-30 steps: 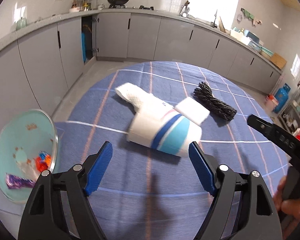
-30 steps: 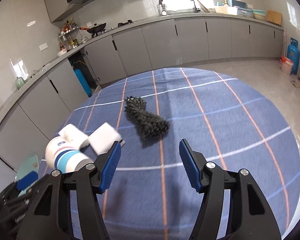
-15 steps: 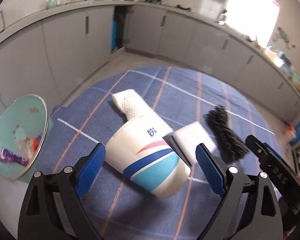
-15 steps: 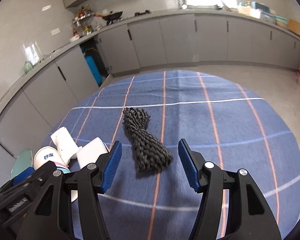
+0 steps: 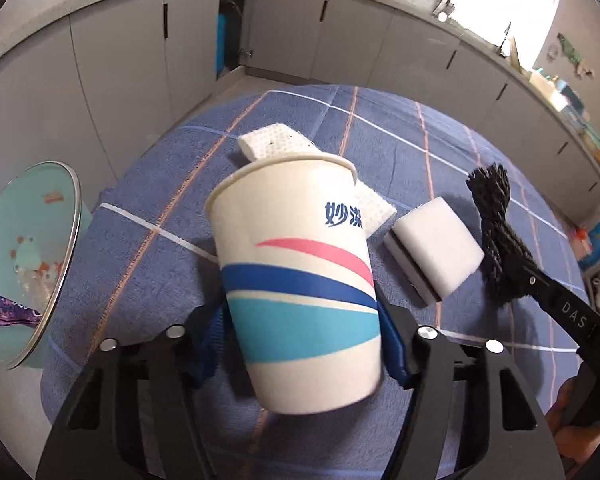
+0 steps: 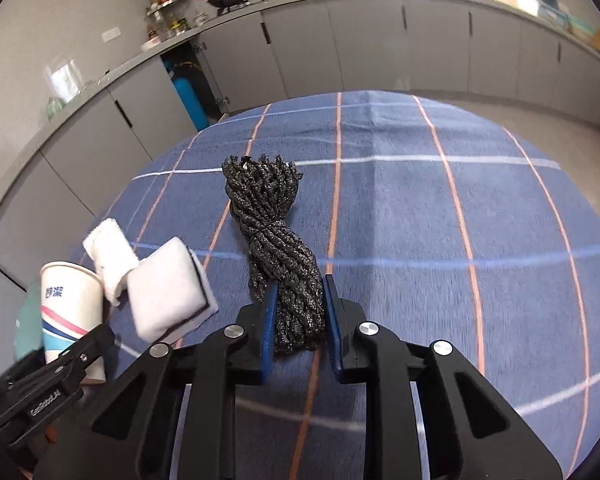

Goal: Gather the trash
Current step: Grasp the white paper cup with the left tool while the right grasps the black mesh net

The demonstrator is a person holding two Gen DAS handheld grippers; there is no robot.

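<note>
A white paper cup (image 5: 300,280) with red, blue and teal stripes stands tilted between the blue pads of my left gripper (image 5: 304,336). The jaws are closing and the pads press on the cup's sides. The cup (image 6: 70,312) also shows at the left edge of the right wrist view. A black twisted rope bundle (image 6: 276,232) lies on the blue checked tablecloth (image 6: 460,220). My right gripper (image 6: 298,312) is closing on its near end, with both pads against the rope. In the left wrist view the rope bundle (image 5: 496,232) lies to the right.
A white sponge block (image 5: 436,248) and a folded white cloth (image 5: 272,144) lie beside the cup. A teal bin (image 5: 24,256) holding wrappers sits below the table's left edge. Grey kitchen cabinets (image 6: 380,40) run behind the round table.
Both grippers moved forward and down. The left jaws closed around the cup, which went from lying on its side to tilted upright. The right jaws closed on the rope's near end.
</note>
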